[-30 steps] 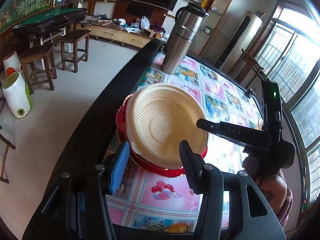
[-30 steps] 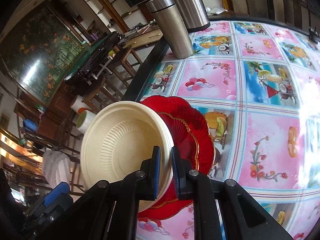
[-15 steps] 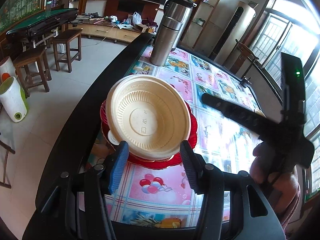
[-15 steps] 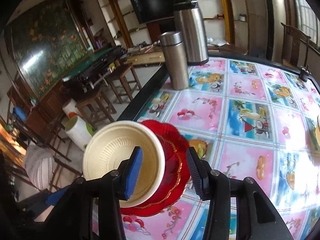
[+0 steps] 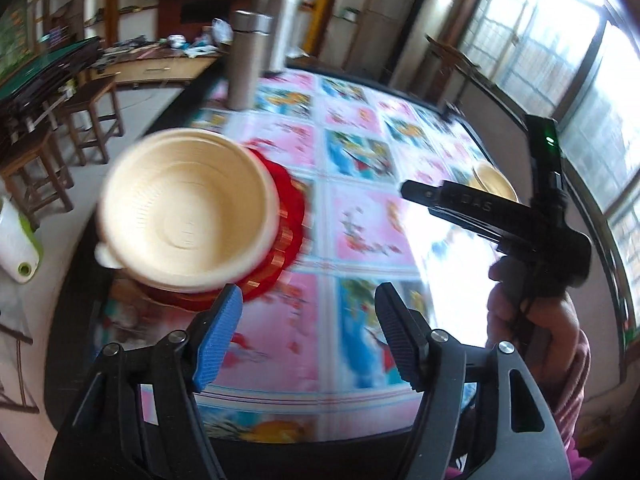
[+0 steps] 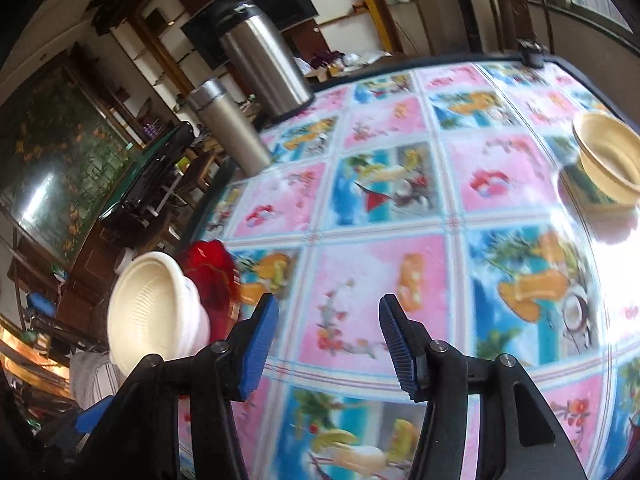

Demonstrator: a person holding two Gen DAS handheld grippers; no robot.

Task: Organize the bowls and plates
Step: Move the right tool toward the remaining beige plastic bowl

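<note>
Your surface (image 6: 372,280) is a dark-rimmed table under a glossy cloth of pink and blue fruit pictures, with a tall steel flask (image 6: 264,68) and a slimmer steel cup (image 6: 228,128) standing at its far edge. Near the left edge the cream bowl (image 5: 188,208) sits on the red plate (image 5: 288,216), and a second cream bowl (image 6: 608,160) stands well apart on the right side. Your left tool (image 5: 308,336) and right tool (image 6: 326,344) both gape wide and hold nothing.

Cream bowl (image 5: 188,216): matt, ribbed, paper-like. Red plate (image 5: 286,224): glossy, plastic-looking. Flask (image 6: 230,132): brushed metal. Tablecloth (image 6: 376,280): glossy printed sheet. Gripper pads (image 6: 258,344): ridged blue.
</note>
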